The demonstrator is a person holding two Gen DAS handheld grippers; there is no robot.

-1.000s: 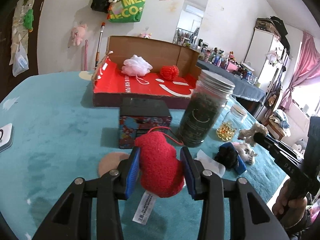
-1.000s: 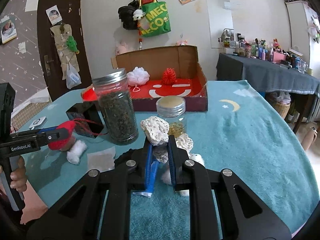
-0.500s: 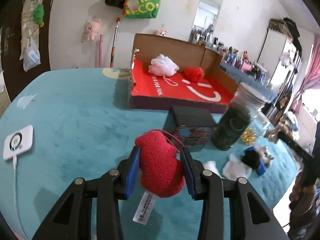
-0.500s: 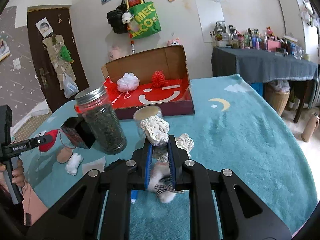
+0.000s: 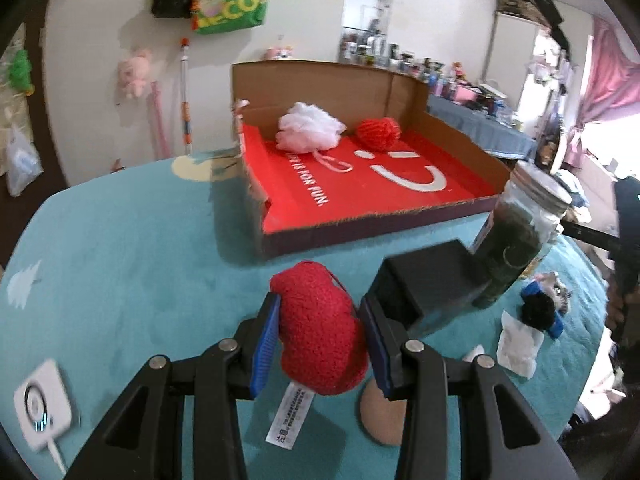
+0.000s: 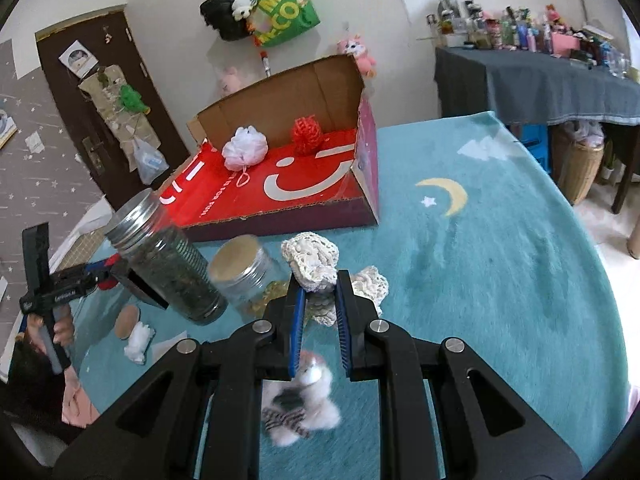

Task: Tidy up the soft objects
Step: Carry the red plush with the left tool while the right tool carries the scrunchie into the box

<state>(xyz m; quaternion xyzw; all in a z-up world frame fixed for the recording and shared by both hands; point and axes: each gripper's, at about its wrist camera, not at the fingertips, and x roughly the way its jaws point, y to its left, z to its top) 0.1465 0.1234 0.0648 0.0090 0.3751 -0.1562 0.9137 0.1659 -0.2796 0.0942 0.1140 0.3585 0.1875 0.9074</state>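
Note:
My left gripper [image 5: 318,322] is shut on a red fuzzy plush [image 5: 318,334] with a white tag, held above the teal table in front of the open cardboard box [image 5: 360,184]. The box has a red floor and holds a white bath pouf [image 5: 310,128] and a red knitted ball [image 5: 378,132]. My right gripper [image 6: 318,300] is shut on a cream crocheted piece [image 6: 312,260], raised over the table. A small white plush with a striped bow [image 6: 298,404] lies below it. The box also shows in the right wrist view [image 6: 280,184].
A tall jar of dark leaves [image 5: 520,236], a black tin [image 5: 432,284], a black-and-blue soft item [image 5: 540,312], a white tissue [image 5: 518,348] and a tan round pad [image 5: 380,408] lie right of the left gripper. A white device [image 5: 40,408] lies left. A short jar [image 6: 244,276] stands by the right gripper.
My left gripper has carried the red plush closer to the box and turned right. My right gripper has lifted the crocheted piece higher and tilted; the box looks nearer.

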